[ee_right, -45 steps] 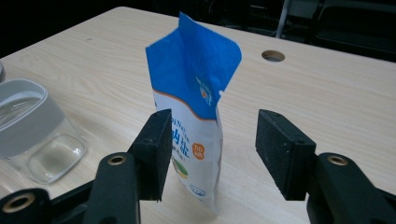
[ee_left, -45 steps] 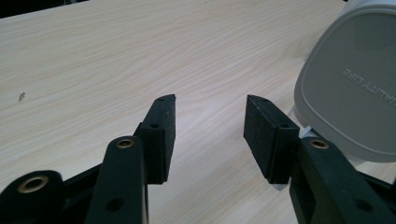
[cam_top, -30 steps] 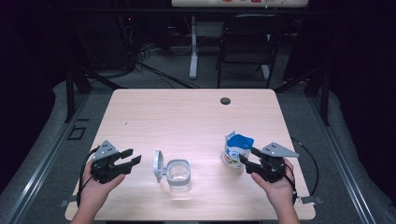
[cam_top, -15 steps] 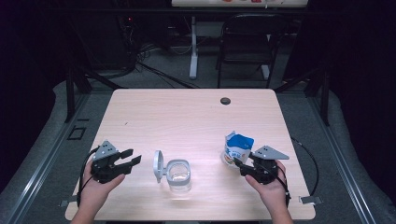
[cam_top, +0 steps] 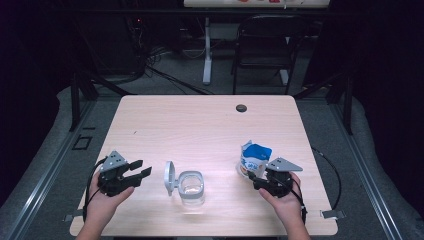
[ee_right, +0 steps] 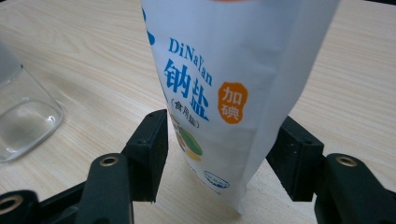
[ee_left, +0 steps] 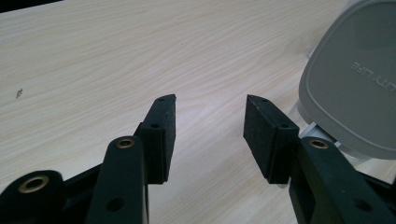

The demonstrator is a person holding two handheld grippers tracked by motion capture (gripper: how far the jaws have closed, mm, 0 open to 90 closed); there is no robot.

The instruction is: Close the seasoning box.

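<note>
Your worktop (cam_top: 200, 125) carries two things: a clear glass jar (cam_top: 191, 188) with its grey flip lid (cam_top: 170, 177) swung up, and a white-and-blue bag of iodised salt (cam_top: 254, 159) standing upright.

The salt bag stands between the fingers (ee_right: 149, 154) of your right gripper (cam_top: 257, 181), near its base. In the right gripper view the fingers stand wide on either side of it; they have just been opening further, and the pads look close to the film without pressing it, so you hold nothing yet. The jar sits off to the left of those fingers, well apart.

Your left gripper (cam_top: 137, 172) rests low over the worktop with its fingers (ee_left: 163, 130) wide and empty. The jar's raised lid (ee_left: 355, 79) stands just beyond and to the right of the right-hand pad, near but not touching.

What could go wrong from here:
- The bag is soft and top-heavy. If you close this low down, it may buckle or fold over and spill salt through its open top.
- If one finger meets the bag first, it may tip it over.
- A push from your left fingers on the lid could slide the jar.
</note>
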